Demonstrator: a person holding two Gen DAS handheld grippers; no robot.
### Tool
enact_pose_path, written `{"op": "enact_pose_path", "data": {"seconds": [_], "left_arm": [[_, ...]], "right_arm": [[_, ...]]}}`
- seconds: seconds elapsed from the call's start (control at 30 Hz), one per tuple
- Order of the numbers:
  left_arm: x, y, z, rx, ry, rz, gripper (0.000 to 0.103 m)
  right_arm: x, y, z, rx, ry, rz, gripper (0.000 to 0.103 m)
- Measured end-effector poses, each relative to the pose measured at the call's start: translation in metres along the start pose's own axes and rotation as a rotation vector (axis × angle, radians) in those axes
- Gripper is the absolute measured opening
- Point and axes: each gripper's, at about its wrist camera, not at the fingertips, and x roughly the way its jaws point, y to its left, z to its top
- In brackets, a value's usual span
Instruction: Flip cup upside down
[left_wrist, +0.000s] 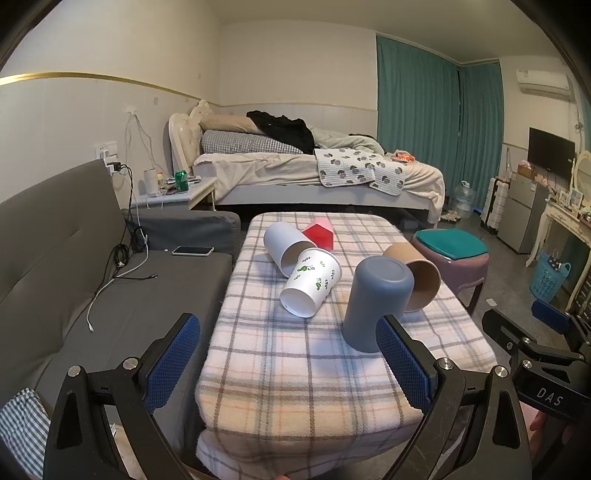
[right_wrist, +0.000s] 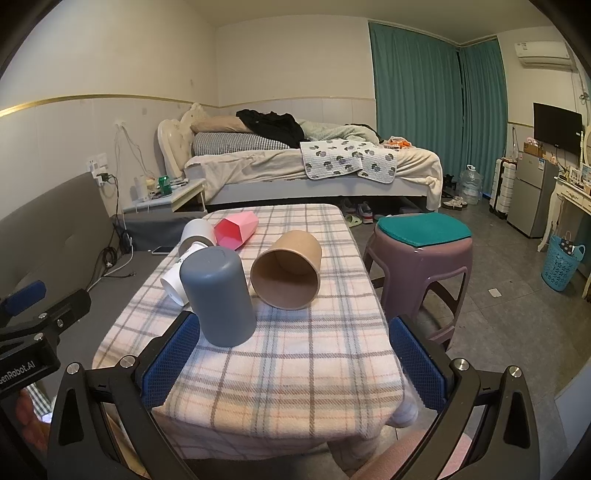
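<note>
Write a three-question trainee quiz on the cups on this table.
1. True or false: the grey cup stands upside down.
2. Which cup lies with its open mouth toward the right wrist camera? A) brown paper cup B) pink cup
3. Fill in: the left claw and the right claw are both ____.

Key: 1 true; 2 A; 3 open.
</note>
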Motion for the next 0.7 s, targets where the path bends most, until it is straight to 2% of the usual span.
{"op": "enact_pose_path", "data": {"seconds": [0.7], "left_arm": [[-0.0006, -0.0013, -0.0002, 0.007, -0.004, 0.000, 0.099]], "right_arm": [[-0.0003, 0.0006, -0.0017, -0.002, 0.001, -0.006, 0.103]]}}
